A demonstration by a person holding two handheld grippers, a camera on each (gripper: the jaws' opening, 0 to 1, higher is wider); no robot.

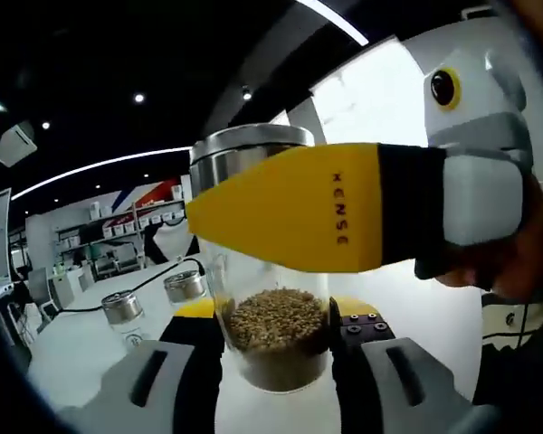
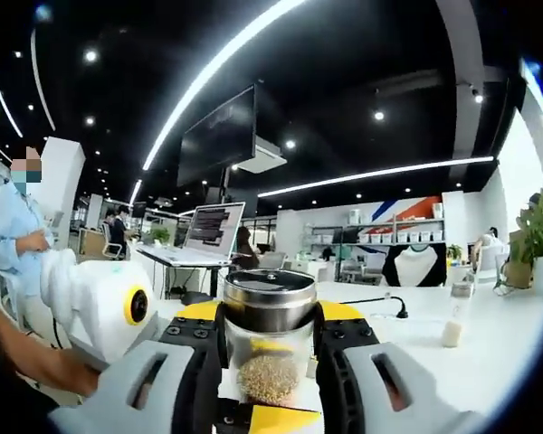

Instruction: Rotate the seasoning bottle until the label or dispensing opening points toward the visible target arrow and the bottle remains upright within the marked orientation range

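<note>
The seasoning bottle (image 1: 270, 298) was held upright between both grippers, raised off the white table (image 1: 72, 348). In the left gripper view, the left gripper (image 1: 276, 339) was closed on its lower glass body, at the level of the brown grains. In the right gripper view, the right gripper (image 2: 270, 339) was clamped just under the steel cap (image 2: 270, 298).

A slip was judged the main risk: smooth glass turned between two opposed grips could twist loose or tip if one grip eased before the other was firm. The cap could also be unscrewed instead of the bottle turned, since one grip sat so close to it.

The bottle's long axis was seen standing vertical, cap uppermost. No label, opening or target arrow could be made out, so its facing could not be told. Two more jars (image 1: 122, 307) were seen on the table behind.
</note>
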